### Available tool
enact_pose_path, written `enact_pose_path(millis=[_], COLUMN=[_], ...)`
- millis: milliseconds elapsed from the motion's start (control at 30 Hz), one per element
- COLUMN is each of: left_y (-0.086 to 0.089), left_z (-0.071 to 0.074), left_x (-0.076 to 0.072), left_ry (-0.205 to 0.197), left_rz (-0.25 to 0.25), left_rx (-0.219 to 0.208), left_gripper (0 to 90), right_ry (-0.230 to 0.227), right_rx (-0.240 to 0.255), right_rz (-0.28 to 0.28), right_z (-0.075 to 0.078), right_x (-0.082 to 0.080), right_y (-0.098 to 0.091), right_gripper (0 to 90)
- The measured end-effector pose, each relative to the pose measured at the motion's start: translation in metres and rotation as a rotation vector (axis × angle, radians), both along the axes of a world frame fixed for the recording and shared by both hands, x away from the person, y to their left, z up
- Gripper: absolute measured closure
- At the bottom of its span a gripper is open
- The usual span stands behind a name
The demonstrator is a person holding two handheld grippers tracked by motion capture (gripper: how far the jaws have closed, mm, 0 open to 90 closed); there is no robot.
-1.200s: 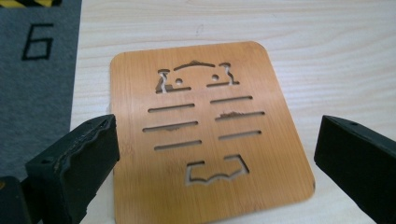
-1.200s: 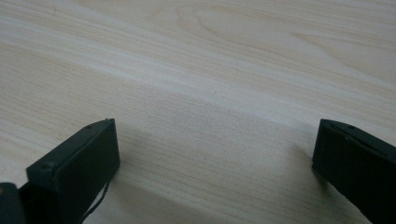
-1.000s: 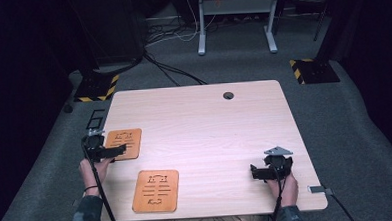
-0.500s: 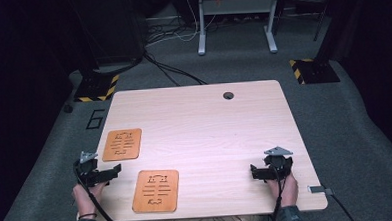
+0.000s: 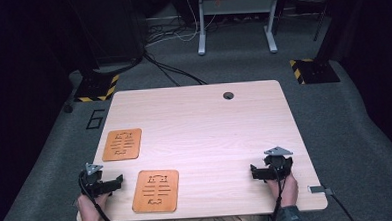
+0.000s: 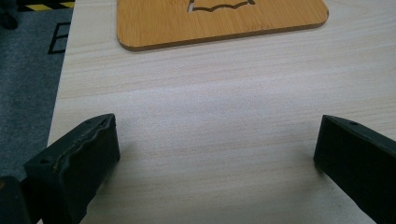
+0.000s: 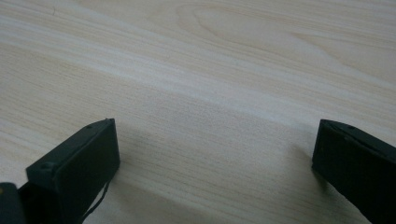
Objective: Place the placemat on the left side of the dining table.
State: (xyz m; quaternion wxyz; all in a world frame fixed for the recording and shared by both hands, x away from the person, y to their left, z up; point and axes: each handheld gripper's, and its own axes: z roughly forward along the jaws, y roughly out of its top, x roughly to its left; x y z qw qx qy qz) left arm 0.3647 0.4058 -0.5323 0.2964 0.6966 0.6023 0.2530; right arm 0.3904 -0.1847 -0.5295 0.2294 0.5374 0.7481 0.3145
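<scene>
Left hand-held gripper (image 5: 118, 181): I see its jaws spread wide with nothing between them, only bare wood; it sits at the table's near left corner, jaws pointing toward the right edge.
Left hand (image 5: 89, 205): wrapped on the grip, hanging just past the near left corner.
Near bamboo mat (image 5: 156, 191): flat beside the left hand-held gripper, close to the near edge, not touched by the jaws.
Far bamboo mat (image 5: 122, 144): flat along the left edge, apart from the near one.
Right hand-held gripper (image 5: 254, 172): jaws spread wide, empty, low over bare wood near the near right corner.
Right hand (image 5: 286, 189): holding it from the near edge.
Table (image 5: 209, 125): light wood, a cable hole (image 5: 228, 95) near its far edge.
</scene>
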Motion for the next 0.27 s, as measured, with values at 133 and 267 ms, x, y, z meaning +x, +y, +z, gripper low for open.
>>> enact_pose_path(millis=[133, 267], left_y=[-0.0003, 0.0003], left_z=[-0.0002, -0.0003], left_x=[-0.0001, 0.0009], left_ry=[-0.001, -0.004], left_rz=[0.003, -0.004], left_rx=[-0.001, 0.002], left_gripper=[0.0, 0.0], right_ry=[0.001, 0.001], right_rx=[0.001, 0.001], right_rz=[0.0, -0.001], right_z=[0.0, 0.0], right_x=[-0.0001, -0.0001], right_y=[0.0002, 0.0002], right_gripper=[0.0, 0.0])
